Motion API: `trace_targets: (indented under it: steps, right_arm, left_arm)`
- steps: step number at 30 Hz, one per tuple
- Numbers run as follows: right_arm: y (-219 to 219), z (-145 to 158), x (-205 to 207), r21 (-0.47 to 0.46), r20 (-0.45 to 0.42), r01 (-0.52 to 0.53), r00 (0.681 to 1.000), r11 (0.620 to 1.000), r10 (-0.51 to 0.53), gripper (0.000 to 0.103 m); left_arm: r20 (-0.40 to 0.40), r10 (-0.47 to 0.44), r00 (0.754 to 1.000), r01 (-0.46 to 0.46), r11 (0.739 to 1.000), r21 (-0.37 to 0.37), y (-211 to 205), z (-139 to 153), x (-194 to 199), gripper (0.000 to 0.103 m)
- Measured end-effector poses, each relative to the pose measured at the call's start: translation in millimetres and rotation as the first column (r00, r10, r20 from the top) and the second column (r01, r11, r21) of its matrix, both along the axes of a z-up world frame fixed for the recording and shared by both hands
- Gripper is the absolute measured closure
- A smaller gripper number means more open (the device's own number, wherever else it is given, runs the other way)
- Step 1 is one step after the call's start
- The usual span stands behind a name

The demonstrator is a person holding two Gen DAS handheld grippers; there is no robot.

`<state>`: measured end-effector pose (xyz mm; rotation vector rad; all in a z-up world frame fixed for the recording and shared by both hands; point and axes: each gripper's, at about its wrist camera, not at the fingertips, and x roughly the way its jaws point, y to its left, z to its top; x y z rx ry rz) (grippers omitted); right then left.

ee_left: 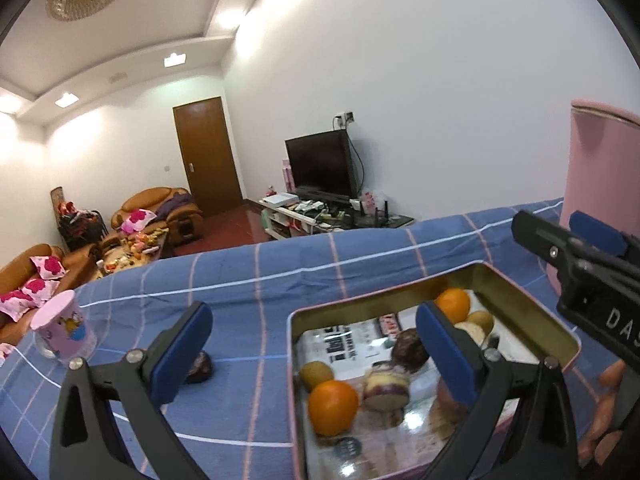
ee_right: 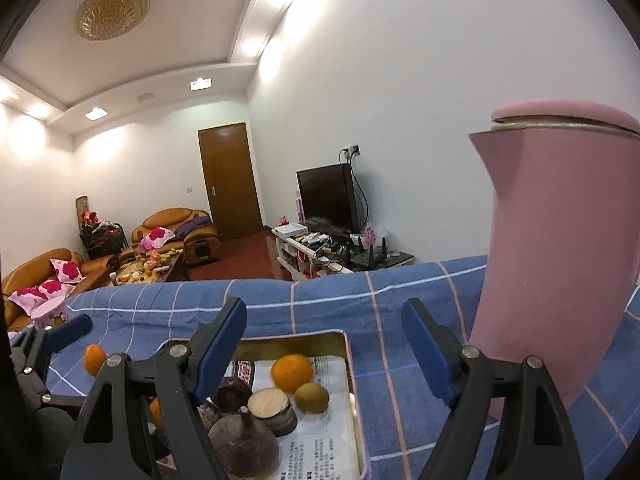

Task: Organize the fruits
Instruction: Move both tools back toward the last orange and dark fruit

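Note:
A metal tin [ee_left: 532, 300] lined with printed paper lies on the blue checked cloth. In it are two oranges [ee_left: 333, 401], a kiwi [ee_left: 316, 375], a dark purple fruit [ee_left: 408, 350], a cut purple yam piece [ee_left: 386, 386] and other pieces. One dark fruit [ee_left: 199, 368] lies on the cloth left of the tin, behind the left pad. My left gripper [ee_left: 314, 348] is open and empty above the tin's left edge. My right gripper [ee_right: 324, 354] is open and empty over the tin [ee_right: 347, 360], above an orange [ee_right: 292, 373], a kiwi [ee_right: 311, 397] and dark fruits [ee_right: 244, 440].
A tall pink jug [ee_right: 560, 260] stands on the cloth right of the tin, also in the left wrist view [ee_left: 596, 184]. A small pink cup [ee_left: 64, 330] stands at the far left. The table's far edge [ee_left: 320, 236] drops to a living room with sofas and a TV.

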<state>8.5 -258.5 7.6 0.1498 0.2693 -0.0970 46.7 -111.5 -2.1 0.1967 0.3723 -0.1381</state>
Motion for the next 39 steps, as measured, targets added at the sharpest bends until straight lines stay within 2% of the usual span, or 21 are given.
trace_targets:
  steps: [7,15,29,34,39]
  right_arm:
    - [7,-3,-4,0.066,-0.027,0.046,0.999,0.997,-0.045,0.022]
    - [51,-2,-5,0.028,-0.032,0.012,0.999,1.000,-0.011,0.022]
    - [134,-6,10,0.022,-0.050,-0.040,0.998,0.999,0.041,0.022]
    - [164,-8,20,0.033,-0.064,-0.065,0.996,0.997,0.067,0.022]
    - [193,-9,33,0.030,-0.083,-0.094,0.992,0.995,0.097,0.022]
  left_arm:
    - [0.008,0.017,1.000,-0.017,1.000,0.004,24,1,-7,0.000]
    - [-0.011,0.059,0.998,-0.059,0.998,-0.007,69,0,-2,0.000]
    - [-0.033,0.139,0.990,-0.139,0.990,0.004,140,-5,15,0.000]
    - [-0.049,0.174,0.984,-0.174,0.985,-0.003,170,-7,24,0.000]
    - [-0.062,0.245,0.967,-0.244,0.969,0.033,201,-10,38,0.000]
